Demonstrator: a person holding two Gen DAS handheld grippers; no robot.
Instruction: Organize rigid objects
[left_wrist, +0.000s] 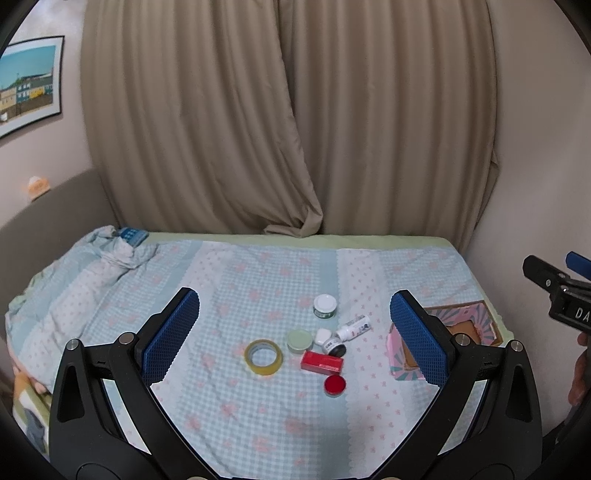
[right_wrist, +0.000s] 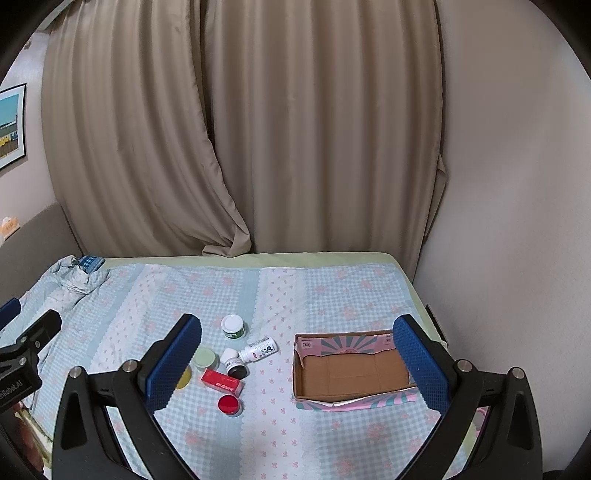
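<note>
Nothing sits in the cardboard box (right_wrist: 351, 373) yet, so we have it all left: tape roll (left_wrist: 263, 357), red carton (left_wrist: 322, 361), bottle (left_wrist: 354, 328) and, seemingly, four small jars cluster at its nine o'clock. Left gripper (left_wrist: 295, 339) and right gripper (right_wrist: 297, 360) hover, jaws apart, empty.

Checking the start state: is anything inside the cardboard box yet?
The cardboard box shows only its bare brown floor. Its near right corner is covered by a finger of the right hand-held gripper.

Each hand-held gripper (left_wrist: 294, 338) (right_wrist: 297, 360) has black angular arms, silver round screws and blue textured finger pads (left_wrist: 170, 338); white lettering marks the body
</note>
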